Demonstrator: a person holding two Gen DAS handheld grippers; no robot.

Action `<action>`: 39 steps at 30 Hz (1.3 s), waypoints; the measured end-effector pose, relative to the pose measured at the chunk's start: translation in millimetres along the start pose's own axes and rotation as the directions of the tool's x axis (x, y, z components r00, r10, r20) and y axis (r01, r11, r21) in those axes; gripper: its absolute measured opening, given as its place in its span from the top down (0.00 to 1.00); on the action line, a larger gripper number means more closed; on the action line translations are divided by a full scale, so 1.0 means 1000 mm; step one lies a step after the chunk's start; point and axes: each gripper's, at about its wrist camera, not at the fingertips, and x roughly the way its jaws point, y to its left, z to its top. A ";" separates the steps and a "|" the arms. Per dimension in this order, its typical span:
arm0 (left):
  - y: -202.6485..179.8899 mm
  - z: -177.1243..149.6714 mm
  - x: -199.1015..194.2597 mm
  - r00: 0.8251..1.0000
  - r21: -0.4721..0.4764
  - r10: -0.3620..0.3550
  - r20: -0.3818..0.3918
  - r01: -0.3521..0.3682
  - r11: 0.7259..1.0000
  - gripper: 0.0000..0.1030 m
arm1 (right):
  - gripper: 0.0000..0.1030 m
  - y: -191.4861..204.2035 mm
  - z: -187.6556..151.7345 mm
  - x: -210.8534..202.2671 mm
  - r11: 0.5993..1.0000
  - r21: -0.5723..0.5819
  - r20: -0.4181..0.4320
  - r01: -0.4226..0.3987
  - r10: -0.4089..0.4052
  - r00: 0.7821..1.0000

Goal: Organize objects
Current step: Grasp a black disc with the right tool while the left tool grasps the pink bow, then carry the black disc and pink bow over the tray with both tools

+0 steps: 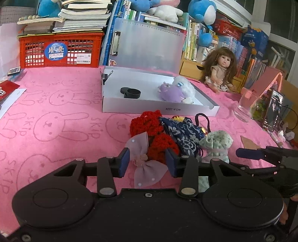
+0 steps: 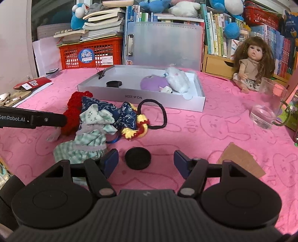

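While the left gripper straddles a pale pink bow without visibly pinching it, red crochet lies at twelve o'clock; whether it grips, I cannot tell. Right gripper stands released around a black disc; the white box lies at twelve o'clock.

Cluttered desk corner, pink cloth, shelves behind.

Pink rabbit-print cloth covers the tabletop. At 11 o'clock a red crate carries stacked books. At 12 o'clock a frosted folder stands upright against a row of books, with blue plush toys on top. At 1 o'clock a wooden drawer unit, a doll seated before it. At 2 o'clock a window frame, dark panes. At 10 o'clock in the right view, a pale wall. Light is even and indoor.
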 end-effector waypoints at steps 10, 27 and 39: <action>0.003 -0.005 0.000 1.000 -0.027 -0.006 -0.008 0.006 1.000 0.67 | 0.33 0.000 -0.005 0.001 1.000 0.021 -0.006 0.005 -0.005 1.000; 0.019 -0.004 -0.001 1.000 -0.149 0.025 -0.004 -0.025 0.988 0.67 | 0.65 -0.002 -0.003 -0.001 0.998 0.057 0.035 0.034 -0.036 0.999; 0.012 -0.001 -0.005 0.999 -0.109 0.021 0.024 -0.018 0.994 0.85 | 0.65 -0.004 0.000 -0.002 0.997 0.065 0.055 0.045 -0.048 0.997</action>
